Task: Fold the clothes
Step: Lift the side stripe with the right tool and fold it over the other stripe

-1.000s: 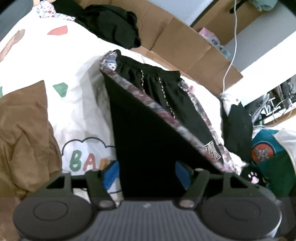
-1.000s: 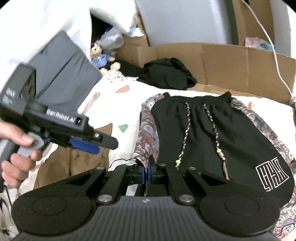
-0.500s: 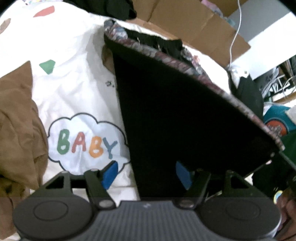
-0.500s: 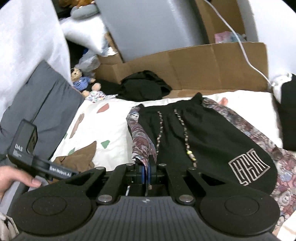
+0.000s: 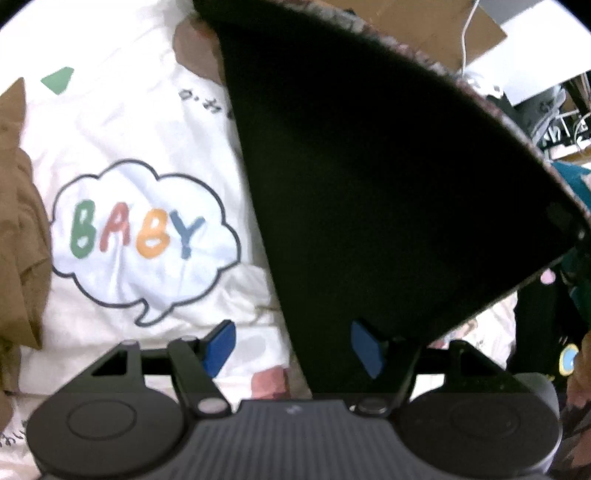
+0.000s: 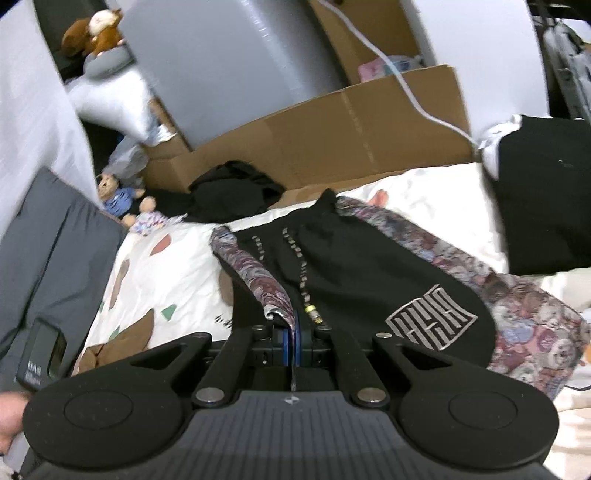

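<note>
Ahead, lifted black shorts (image 5: pixel 388 177) hide the cardboard (image 5: pixel 443 26) behind.

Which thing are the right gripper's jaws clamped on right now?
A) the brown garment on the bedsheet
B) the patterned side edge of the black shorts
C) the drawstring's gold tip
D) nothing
B: in the right wrist view the right gripper has its jaws shut on the patterned side edge of the black shorts, and the drawstring lies free beside them.
</note>
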`<state>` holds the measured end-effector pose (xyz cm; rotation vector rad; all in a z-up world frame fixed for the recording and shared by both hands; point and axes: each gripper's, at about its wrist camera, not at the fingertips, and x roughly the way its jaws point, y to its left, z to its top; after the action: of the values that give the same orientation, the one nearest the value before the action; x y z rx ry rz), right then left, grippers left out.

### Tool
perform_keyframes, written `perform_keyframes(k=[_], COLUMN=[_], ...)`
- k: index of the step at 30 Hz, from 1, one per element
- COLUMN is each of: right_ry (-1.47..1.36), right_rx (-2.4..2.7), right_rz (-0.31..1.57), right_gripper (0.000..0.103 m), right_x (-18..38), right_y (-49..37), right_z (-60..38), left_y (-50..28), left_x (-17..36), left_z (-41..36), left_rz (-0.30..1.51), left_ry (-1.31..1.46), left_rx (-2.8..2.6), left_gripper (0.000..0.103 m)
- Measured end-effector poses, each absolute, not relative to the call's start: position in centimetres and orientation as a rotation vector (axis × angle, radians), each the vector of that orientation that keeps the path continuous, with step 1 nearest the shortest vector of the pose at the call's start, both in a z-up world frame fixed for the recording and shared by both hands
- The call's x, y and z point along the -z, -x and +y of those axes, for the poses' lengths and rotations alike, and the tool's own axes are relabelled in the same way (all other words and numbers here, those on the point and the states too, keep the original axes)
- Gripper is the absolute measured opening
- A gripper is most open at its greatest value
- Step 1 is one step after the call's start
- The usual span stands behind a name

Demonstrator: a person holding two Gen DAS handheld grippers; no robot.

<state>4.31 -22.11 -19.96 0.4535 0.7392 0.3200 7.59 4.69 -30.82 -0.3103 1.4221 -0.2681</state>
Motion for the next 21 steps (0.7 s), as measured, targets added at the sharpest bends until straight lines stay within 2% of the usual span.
perform_keyframes(k=[21], right_ry=[-0.503], right_rx=[-0.171], right_rz=[0.712], right_gripper=[0.003], right_x=[21.8], right_y=[-4.8], right_z=[-31.1], left_y=[-7.3], left_x=[32.5], left_z=[-2.6], left_rz=[1.521], left_ry=[0.203], left_rx=[0.366], left_gripper=[0.072])
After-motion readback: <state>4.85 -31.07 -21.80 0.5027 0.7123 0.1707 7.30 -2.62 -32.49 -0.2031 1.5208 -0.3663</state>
